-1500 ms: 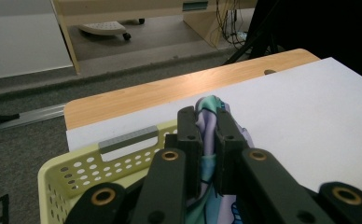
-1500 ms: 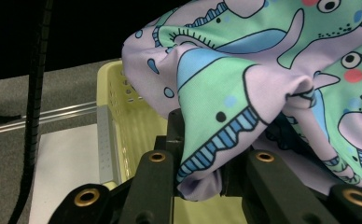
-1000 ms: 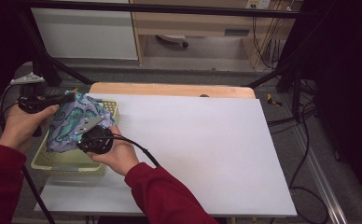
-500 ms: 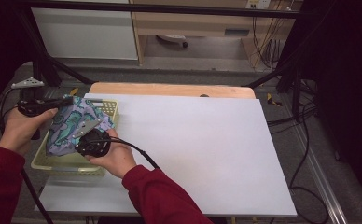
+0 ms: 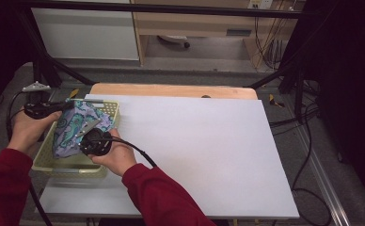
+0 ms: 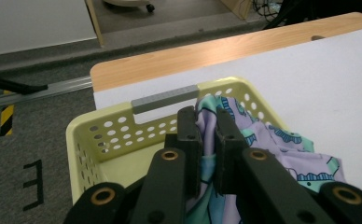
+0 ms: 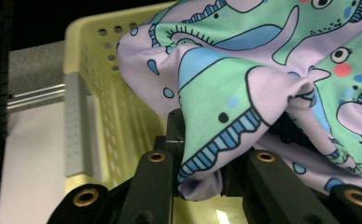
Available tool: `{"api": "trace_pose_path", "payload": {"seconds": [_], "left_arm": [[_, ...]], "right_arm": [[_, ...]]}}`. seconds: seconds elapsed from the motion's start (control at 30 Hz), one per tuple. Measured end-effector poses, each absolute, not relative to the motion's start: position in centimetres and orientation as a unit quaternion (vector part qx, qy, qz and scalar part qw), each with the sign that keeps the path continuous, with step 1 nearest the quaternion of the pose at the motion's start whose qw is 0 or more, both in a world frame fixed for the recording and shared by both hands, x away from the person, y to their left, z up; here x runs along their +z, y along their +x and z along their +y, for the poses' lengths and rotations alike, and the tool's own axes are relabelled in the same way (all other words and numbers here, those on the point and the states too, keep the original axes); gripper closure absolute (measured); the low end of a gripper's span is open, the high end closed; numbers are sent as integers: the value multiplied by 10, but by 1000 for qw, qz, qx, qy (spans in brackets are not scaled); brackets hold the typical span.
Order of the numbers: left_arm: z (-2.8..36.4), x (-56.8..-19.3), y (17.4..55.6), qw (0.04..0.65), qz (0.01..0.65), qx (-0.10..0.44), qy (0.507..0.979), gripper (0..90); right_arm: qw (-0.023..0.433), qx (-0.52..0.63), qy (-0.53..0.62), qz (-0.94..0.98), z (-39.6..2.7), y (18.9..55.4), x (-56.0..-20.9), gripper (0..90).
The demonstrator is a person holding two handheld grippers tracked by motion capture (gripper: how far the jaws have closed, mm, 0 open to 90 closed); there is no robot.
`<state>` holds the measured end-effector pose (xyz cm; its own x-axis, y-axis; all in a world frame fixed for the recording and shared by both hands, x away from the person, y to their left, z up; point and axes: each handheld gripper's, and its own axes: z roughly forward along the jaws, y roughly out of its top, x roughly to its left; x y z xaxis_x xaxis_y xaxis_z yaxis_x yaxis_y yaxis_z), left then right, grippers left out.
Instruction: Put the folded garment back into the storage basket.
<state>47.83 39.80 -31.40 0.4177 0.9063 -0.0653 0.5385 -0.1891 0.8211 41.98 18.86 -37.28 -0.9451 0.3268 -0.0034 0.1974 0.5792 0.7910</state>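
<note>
From the high view, a person in red sleeves holds a tool in each hand at the left side of the white worktop point(image 5: 209, 141). A yellow basket point(image 5: 106, 109) sits at the left edge of the worktop. A cloth point(image 5: 72, 127) with green, purple and blue pictures hangs between the two tools, right over the basket. The left gripper point(image 5: 63, 107) holds the far left part of the cloth. The right gripper point(image 5: 87, 133) holds the near part. Two holds keep the cloth spread a little, so it can go down into the basket without bunching over the rim. I think the cloth is being put in.

In the left gripper view, the left gripper point(image 6: 206, 135) has its jaws pressed onto a thin fold of the cloth point(image 6: 258, 140). The jaws point at the far wall of the basket point(image 6: 123, 128), where a grey handle bar point(image 6: 165, 99) sits on the rim. The cloth hangs down inside the basket's right side. The pinch is near an edge, so most of the cloth can drop freely.

In the right gripper view, the right gripper point(image 7: 202, 179) has its jaws squeezing a thick bunch of the cloth point(image 7: 263, 60). The cloth drapes over the jaws. The yellow basket point(image 7: 90, 51) wall stands just behind, on the left, so this corner is already inside the basket.
</note>
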Motion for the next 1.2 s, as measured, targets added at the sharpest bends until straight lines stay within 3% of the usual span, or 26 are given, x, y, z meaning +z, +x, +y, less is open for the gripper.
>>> {"api": "trace_pose_path", "payload": {"seconds": [0.33, 0.37, 0.47, 0.53, 0.67, 0.9, 1.2], "left_arm": [[399, -336, 485, 418, 521, 202, 716, 805], [398, -339, 486, 416, 526, 207, 713, 738], [398, -337, 483, 428, 550, 218, 683, 459], [398, -332, 473, 456, 551, 223, 663, 398], [389, -325, 450, 469, 547, 242, 650, 278], [357, -329, 415, 452, 524, 275, 667, 180], [315, -347, 382, 455, 498, 260, 691, 114]], "right_arm": [[58, 415, 163, 893, 190, 428, -383, 756], [56, 412, 168, 894, 191, 428, -384, 712], [60, 402, 188, 894, 188, 423, -380, 408], [70, 403, 190, 893, 178, 416, -372, 295], [103, 417, 198, 881, 151, 406, -352, 177], [137, 435, 223, 861, 104, 404, -333, 105], [153, 447, 241, 848, 71, 409, -330, 45]]}}
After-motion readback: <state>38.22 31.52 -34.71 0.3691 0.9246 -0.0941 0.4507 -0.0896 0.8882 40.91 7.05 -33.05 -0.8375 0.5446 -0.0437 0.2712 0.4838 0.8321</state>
